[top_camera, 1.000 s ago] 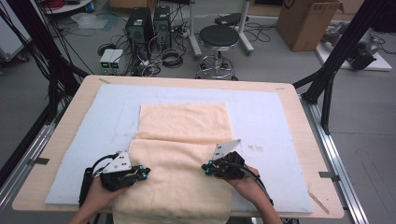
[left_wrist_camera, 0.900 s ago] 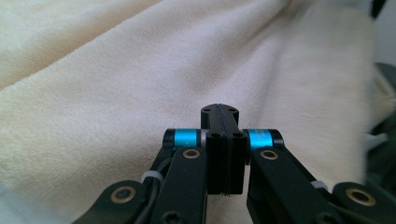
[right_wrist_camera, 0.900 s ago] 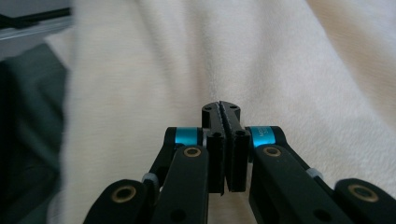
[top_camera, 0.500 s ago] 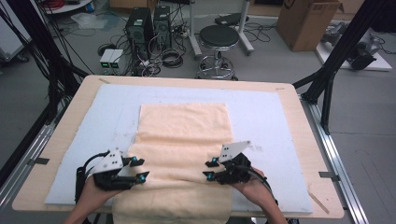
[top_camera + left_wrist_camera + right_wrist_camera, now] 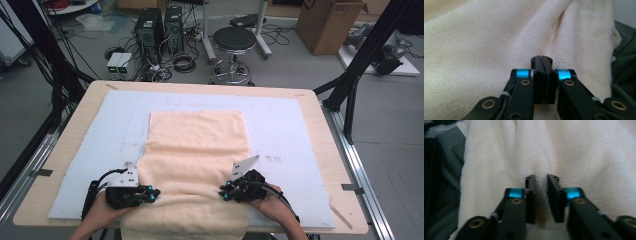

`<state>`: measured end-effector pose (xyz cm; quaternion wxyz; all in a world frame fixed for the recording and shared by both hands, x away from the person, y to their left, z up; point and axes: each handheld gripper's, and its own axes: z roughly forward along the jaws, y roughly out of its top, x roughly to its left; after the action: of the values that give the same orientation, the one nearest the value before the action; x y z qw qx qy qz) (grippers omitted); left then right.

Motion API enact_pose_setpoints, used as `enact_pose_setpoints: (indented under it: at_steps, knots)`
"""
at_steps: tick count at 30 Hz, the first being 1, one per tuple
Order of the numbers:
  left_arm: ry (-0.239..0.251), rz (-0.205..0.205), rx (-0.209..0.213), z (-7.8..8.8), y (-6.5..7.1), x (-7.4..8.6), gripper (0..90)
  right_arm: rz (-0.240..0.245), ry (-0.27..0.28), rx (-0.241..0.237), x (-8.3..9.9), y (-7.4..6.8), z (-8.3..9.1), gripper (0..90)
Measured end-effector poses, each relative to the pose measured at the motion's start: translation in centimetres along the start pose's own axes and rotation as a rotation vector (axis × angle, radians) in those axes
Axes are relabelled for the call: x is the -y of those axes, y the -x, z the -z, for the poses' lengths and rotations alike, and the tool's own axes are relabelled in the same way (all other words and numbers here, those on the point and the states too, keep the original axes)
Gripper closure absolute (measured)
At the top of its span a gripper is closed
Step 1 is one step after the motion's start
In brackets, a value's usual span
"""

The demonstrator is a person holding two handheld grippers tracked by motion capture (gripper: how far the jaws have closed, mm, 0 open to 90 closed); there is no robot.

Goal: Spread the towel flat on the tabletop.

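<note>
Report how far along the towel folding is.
Done: the towel lies flat on the blue mat, near end draped over the table edge. In hand: the left gripper is shut at its left edge; the right gripper has just been closing on a ridge of cloth. Left: no completed fold shows yet.

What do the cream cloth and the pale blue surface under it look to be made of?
Cream cloth: probably terry or fleece towelling; matte, fuzzy nap, soft folds in both gripper views. Pale blue mat: likely foam or felt sheet; flat, dull, lightly scuffed, though this is uncertain.
</note>
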<state>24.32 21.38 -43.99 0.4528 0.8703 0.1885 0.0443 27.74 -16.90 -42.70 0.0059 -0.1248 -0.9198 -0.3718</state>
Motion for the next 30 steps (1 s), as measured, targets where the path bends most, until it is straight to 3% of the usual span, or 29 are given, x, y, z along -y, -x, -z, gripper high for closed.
enact_pose_setpoints:
  at_steps: [3, 6, 9, 10, 11, 13, 15, 18, 23, 25, 26, 28, 30]
  knots:
    - [0.033, -0.016, 0.025, 1.1, 1.1, 0.1, 89.6, -0.007, 0.046, -0.041, -0.1, -0.7, 1.0, 81.4]
    - [0.055, -0.032, 0.058, 2.1, 2.6, 0.4, 89.7, 0.018, 0.068, -0.089, -0.2, -1.8, 1.8, 80.5]
    - [0.088, -0.056, 0.099, 2.9, 4.6, 0.8, 89.5, 0.035, 0.07, -0.161, -0.2, -2.7, 2.1, 71.4]
    - [0.111, -0.061, 0.088, 3.0, 5.1, 0.8, 86.1, 0.035, 0.077, -0.159, -0.2, -2.9, 2.3, 65.7]
    - [0.132, -0.057, 0.074, 3.2, 5.4, 0.7, 75.1, 0.024, 0.102, -0.137, -0.2, -2.9, 2.7, 63.2]
    - [0.185, -0.055, 0.063, 3.5, 5.5, 0.4, 68.6, -0.014, 0.164, -0.113, -0.1, -2.2, 3.5, 63.7]
    - [0.194, -0.041, 0.032, 3.6, 4.8, -0.2, 62.9, -0.036, 0.18, -0.057, -0.1, -1.5, 4.0, 63.9]
    - [0.187, -0.032, -0.051, 2.9, 2.9, -1.0, 58.1, -0.072, 0.135, 0.051, -0.2, -0.4, 3.5, 59.6]
    - [0.142, 0.058, -0.143, 1.1, -0.8, -1.5, 50.6, -0.146, 0.096, 0.041, 0.0, 1.8, 1.8, 56.9]
    - [0.126, 0.065, -0.173, 0.6, -1.5, -1.4, 49.4, -0.174, 0.057, 0.006, 0.2, 2.2, 1.1, 56.3]
    - [0.1, 0.084, -0.153, 0.4, -1.8, -1.3, 49.4, -0.176, 0.047, -0.01, 0.3, 2.2, 0.8, 56.3]
    - [0.035, 0.09, -0.106, 0.0, -2.0, -1.2, 53.2, -0.149, -0.027, -0.02, 0.3, 1.8, 0.0, 60.5]
    - [0.004, 0.068, -0.085, -0.2, -1.7, -0.9, 69.9, -0.12, -0.044, -0.025, 0.2, 1.4, -0.1, 72.8]
